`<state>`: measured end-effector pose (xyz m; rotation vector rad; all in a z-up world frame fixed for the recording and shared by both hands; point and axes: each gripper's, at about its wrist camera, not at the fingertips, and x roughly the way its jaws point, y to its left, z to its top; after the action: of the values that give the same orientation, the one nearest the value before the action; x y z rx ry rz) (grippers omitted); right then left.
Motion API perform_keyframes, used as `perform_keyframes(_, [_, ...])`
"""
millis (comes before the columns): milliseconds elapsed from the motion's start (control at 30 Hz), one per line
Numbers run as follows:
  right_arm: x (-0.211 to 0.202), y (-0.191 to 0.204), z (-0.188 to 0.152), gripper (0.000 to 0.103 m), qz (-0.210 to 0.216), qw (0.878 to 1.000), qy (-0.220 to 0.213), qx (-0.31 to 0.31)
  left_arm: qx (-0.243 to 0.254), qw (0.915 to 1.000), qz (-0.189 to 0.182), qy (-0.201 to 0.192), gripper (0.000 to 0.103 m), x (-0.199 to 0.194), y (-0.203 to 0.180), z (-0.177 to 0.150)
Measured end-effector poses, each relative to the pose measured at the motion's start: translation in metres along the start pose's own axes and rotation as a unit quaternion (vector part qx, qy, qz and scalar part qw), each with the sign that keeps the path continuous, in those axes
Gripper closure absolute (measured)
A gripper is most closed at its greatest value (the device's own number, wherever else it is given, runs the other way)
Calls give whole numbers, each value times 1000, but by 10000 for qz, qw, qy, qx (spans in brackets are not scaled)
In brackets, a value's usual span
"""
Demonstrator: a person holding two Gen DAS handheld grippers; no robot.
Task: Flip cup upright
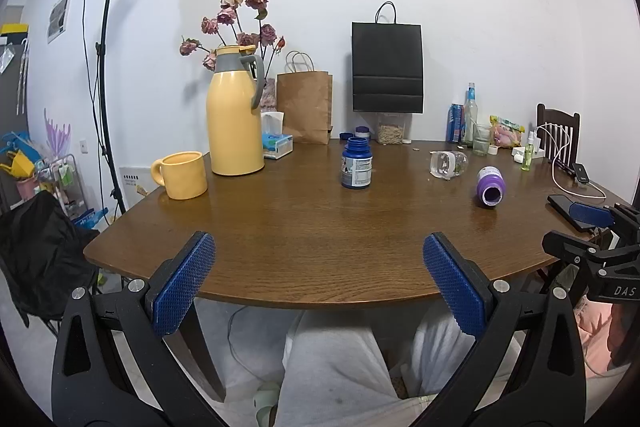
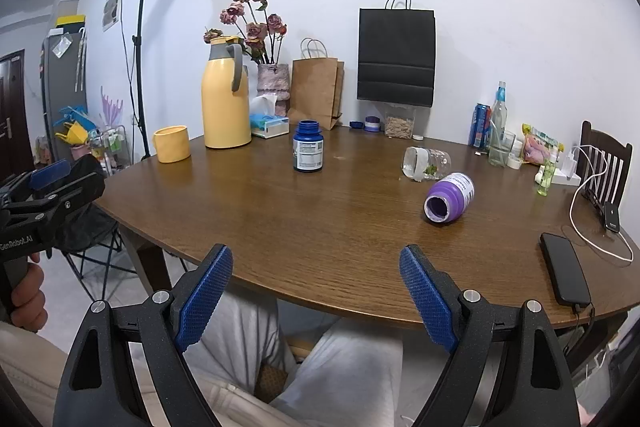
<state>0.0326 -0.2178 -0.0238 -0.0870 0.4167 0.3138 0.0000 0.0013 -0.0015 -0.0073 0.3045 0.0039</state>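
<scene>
A clear cup [image 1: 448, 165] [image 2: 426, 163] lies on its side at the right middle of the brown table [image 1: 312, 239] [image 2: 320, 227], mouth turned left, with something green inside. A yellow mug [image 1: 182, 174] [image 2: 172, 143] stands upright at the table's left end. My left gripper [image 1: 319, 247] is open and empty, hovering at the near table edge, far from the cup. My right gripper [image 2: 316, 255] is open and empty too, at the same near edge. Each gripper also shows in the other's view, the right gripper [image 1: 592, 219] at the right border and the left gripper [image 2: 52, 173] at the left.
A purple bottle [image 1: 490, 186] [image 2: 450, 198] lies on its side just in front of the cup. A blue bottle [image 1: 356, 163] [image 2: 307, 146] stands mid-table. A yellow thermos [image 1: 234, 113], paper bags, bottles and a phone [image 2: 564, 273] with cable line the back and right.
</scene>
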Motion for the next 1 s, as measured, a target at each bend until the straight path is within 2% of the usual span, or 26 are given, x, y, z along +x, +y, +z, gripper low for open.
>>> perform_keyframes(833, [2, -1, -1, 13, -9, 10000, 26, 28, 1, 10000, -8, 19, 0, 1, 0, 0])
perform_keyframes(1000, [2, -2, -2, 13, 117, 9999, 11, 63, 37, 10000, -12, 9, 0, 1, 0, -1])
